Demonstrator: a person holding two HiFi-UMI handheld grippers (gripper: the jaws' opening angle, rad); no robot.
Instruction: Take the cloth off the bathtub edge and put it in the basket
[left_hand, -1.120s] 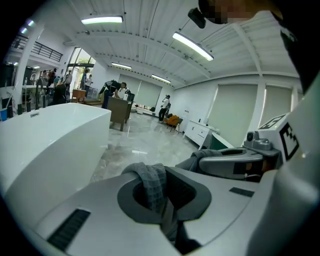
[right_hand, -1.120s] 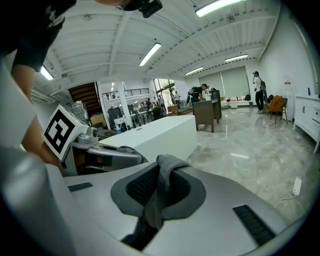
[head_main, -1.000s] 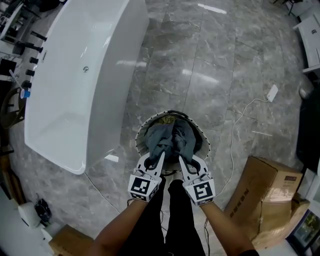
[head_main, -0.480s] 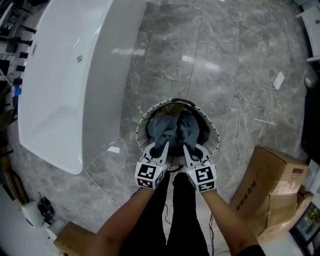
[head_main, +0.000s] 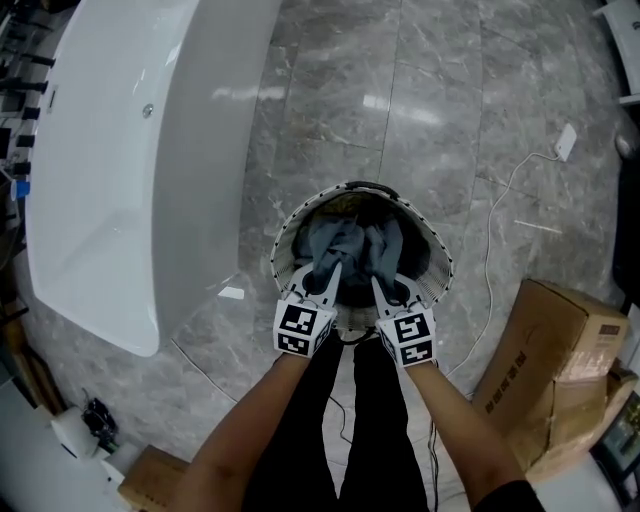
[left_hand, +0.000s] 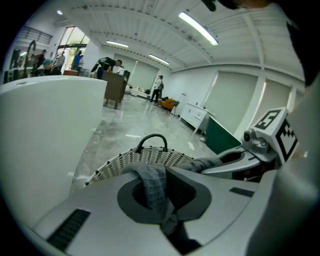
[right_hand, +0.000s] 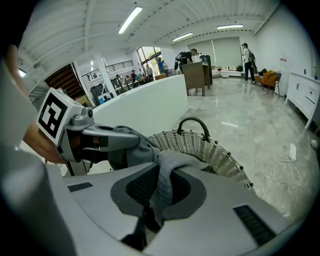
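Left gripper (head_main: 328, 280) and right gripper (head_main: 379, 285) have lowered cloth (head_main: 345, 240) into basket (head_main: 437, 262).

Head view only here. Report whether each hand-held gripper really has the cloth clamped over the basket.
Observer: Left gripper view: the left hand-held gripper is shut on a fold of the grey cloth.
Operator: Now the right one.
Observer: Right gripper view: the right hand-held gripper is shut on a fold of it too, bunched between its jaws.
Operator: Tell me what's beyond the wicker basket.
Observer: People stand by a brown counter far down the hall.
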